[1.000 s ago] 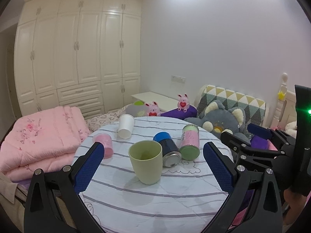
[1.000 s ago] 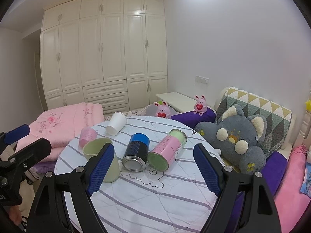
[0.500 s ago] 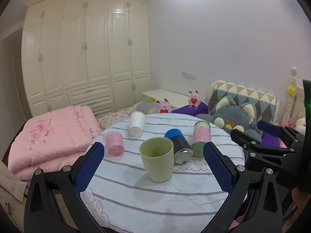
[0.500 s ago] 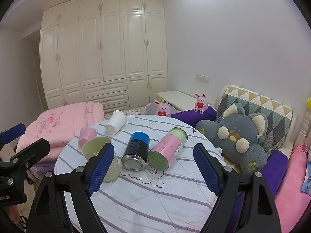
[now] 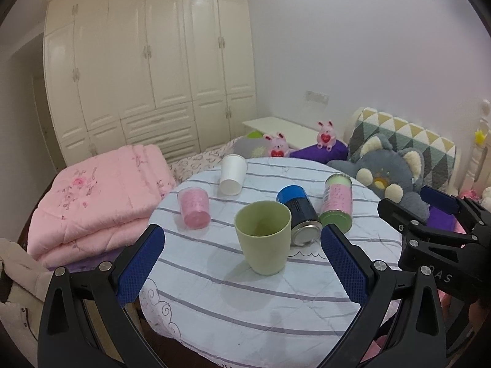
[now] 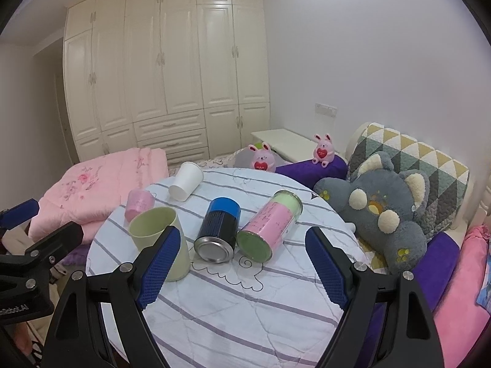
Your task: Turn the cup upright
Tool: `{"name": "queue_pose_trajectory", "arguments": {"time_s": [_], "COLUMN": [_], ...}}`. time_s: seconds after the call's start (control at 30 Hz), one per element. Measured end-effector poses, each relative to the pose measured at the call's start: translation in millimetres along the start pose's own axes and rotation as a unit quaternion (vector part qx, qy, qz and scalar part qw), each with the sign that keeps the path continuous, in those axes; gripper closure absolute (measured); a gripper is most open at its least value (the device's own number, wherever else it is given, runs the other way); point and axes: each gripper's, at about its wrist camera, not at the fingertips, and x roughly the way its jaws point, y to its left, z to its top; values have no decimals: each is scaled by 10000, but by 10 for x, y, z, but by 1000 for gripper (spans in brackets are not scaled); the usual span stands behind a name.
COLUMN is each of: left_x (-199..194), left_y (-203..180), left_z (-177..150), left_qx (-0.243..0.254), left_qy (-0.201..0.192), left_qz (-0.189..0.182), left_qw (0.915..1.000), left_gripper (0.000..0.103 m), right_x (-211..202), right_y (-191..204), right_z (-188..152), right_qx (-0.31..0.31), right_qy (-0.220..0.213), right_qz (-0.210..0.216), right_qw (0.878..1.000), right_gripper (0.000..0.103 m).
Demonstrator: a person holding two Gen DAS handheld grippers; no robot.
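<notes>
A light green cup (image 5: 263, 240) stands upright on the round striped table (image 5: 245, 300); it also shows in the right wrist view (image 6: 159, 239). A pink cup (image 5: 194, 208) and a white paper cup (image 5: 232, 174) lie on their sides behind it. My left gripper (image 5: 242, 266) is open and empty, just short of the green cup. My right gripper (image 6: 242, 270) is open and empty, in front of a blue-black can (image 6: 219, 230) and a pink-green can (image 6: 270, 225), both lying on their sides.
A folded pink quilt (image 5: 95, 196) lies left of the table. A grey plush toy (image 6: 383, 208) and patterned cushion (image 6: 414, 159) sit at the right. Two pink plush rabbits (image 6: 262, 161) and a purple cushion are behind the table. White wardrobes fill the back wall.
Both grippers have drawn back and risen slightly; the table and cups sit lower and further in the left wrist view. Both stay open. No object has moved.
</notes>
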Motion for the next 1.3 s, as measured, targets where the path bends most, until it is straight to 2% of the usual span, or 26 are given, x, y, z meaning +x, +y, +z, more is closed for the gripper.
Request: {"name": "queue_pose_trajectory", "arguments": {"time_s": [0.53, 1.3], "left_x": [146, 205], "left_y": [-257, -376], "left_z": [331, 443], "left_qx": [158, 255], "left_qy": [43, 19], "left_qz": [25, 18], "left_qw": [9999, 9997], "left_gripper": [0, 0], "right_x": [161, 225], "right_y": [-266, -393], "right_z": [263, 296], "right_qx": [281, 467], "right_qy": [12, 50], "right_qz": [117, 176], "right_qw": [9995, 9987], "right_gripper": [19, 19]}}
